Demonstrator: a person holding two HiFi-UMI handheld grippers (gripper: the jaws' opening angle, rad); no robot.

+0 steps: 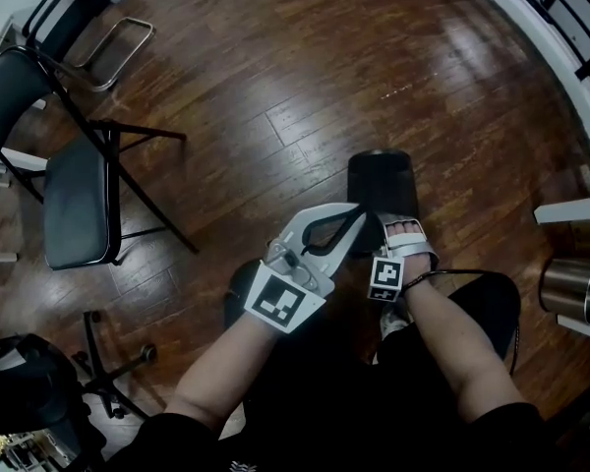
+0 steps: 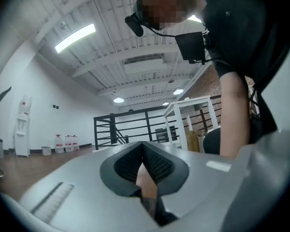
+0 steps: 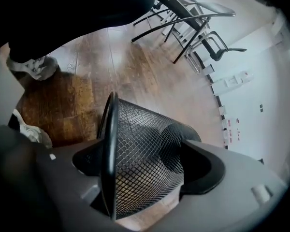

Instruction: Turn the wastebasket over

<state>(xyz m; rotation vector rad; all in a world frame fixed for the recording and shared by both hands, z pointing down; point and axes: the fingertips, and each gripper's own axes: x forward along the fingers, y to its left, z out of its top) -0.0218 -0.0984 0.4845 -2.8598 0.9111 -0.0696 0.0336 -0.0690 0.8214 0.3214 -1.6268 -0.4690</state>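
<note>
Forearms fill the near edge of the head view, each ending in a pair of tongs over the wooden floor [image 1: 275,87]. Far to the left stands a folding chair [image 1: 77,203], well clear of the work. The left tongs [image 1: 354,214] are closed on nothing, their tips together, pointing level across the front of the body. Just to their right, the right tongs [image 1: 400,226] point steeply down with the jaws spread wide. The black mesh wastebasket [image 1: 382,177] sits between them, but the pads don't appear to press on it. At the far right is a steel can [image 1: 573,288].

The basket seems to lie tipped on its side, so the turn looks only half done. To finish it well, I would close the right jaws on the solid rim rather than the springy mesh. Then roll the wrist until the mouth faces the floor, with the left tongs ready to steady the base.

Only the right gripper view shows the rim on the left and the open weave. The left gripper view instead shows a black railing [image 2: 130,124] and the ceiling.
</note>
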